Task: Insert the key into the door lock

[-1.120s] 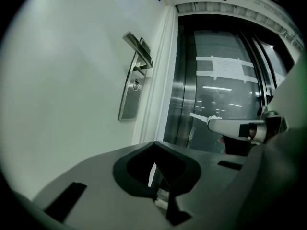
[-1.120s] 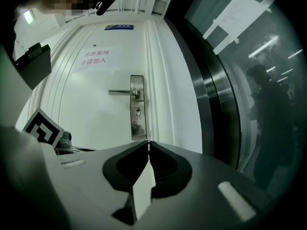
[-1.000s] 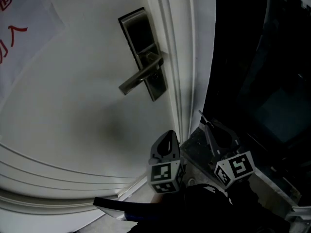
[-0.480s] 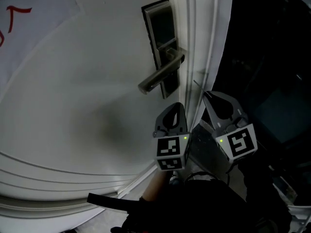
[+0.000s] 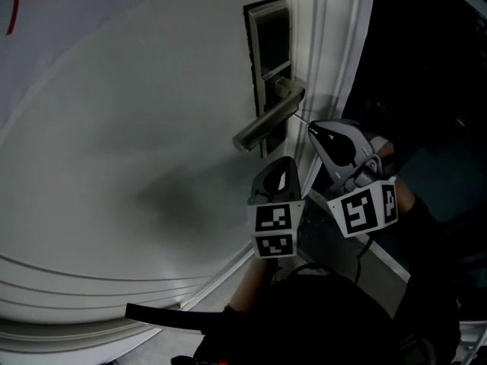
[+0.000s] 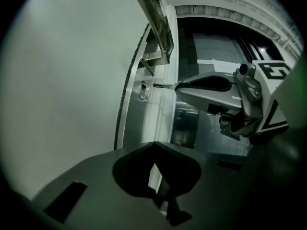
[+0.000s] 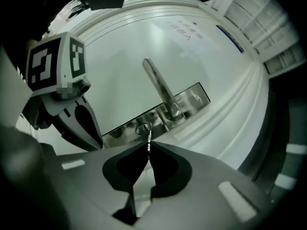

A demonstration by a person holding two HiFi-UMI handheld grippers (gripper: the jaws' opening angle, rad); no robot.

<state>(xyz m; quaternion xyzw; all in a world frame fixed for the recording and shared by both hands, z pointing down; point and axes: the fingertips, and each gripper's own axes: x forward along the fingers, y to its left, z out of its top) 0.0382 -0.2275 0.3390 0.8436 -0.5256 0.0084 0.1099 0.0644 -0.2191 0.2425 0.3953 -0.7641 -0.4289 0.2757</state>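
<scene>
- Right gripper view shows the right claw (image 7: 148, 150) pinching the key (image 7: 148, 143) by its head. The thin blade points toward the keyhole (image 7: 143, 129).
- The tip of the key is just beside the keyhole and appears not yet inside it.
- The keyhole sits in the metal lock plate (image 7: 163, 110), and the handle (image 7: 159, 85) is the next thing along the plate from the keyhole.
- The left claw (image 5: 284, 166) is pressed together and carries nothing. It hangs near the keyhole, lower on the door (image 5: 114, 166).
- I judge the step to be the last aligning before insertion.
- The next move calls for a small sideways correction toward the keyhole, the blade turned to match the slot, then a straight gentle push.
</scene>
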